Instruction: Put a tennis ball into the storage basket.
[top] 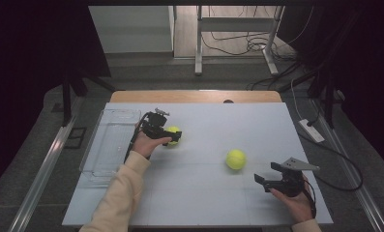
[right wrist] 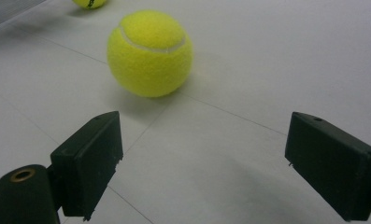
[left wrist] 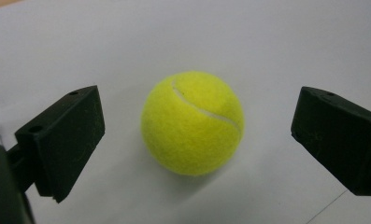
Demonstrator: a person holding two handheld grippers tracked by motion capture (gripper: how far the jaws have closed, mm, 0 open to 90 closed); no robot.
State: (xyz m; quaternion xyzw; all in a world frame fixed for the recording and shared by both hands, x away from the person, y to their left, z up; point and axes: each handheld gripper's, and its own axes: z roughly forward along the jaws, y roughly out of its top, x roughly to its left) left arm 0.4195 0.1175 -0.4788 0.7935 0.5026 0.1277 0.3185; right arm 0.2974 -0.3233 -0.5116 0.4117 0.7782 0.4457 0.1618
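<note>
At the far left of the table lies a clear, shallow plastic tray (top: 102, 145), empty as far as the high view shows, its long side running along the edge of the pale grey table top (top: 204, 203). Just to its right the left gripper (top: 171, 137) is held low, its two black jaws spread wide on either side of a fuzzy yellow-green tennis ball (left wrist: 192, 122) that rests on the table. In the left gripper view the ball sits between the jaws with clear gaps on both sides, so nothing is gripped yet.

To do this step well, I judge the hand should push a little farther forward so the pads meet the ball at its widest part, then close evenly. The ball is round and free to roll, so a pad that touches first could nudge it away. The felt should give good hold with a modest squeeze.

Toward the middle-right, a second yellow-green tennis ball (top: 236, 159) rests alone on the table, well apart from the first. The right gripper (top: 267, 175) hovers near the front right corner, its jaws likewise wide apart and holding nothing. In the right gripper view that ball lies ahead of the jaws, not between them.

Nothing stands between either ball and the tray. Beyond the table's wooden far edge (top: 194, 96), cables and a metal frame lie on the floor, well out of reach.
</note>
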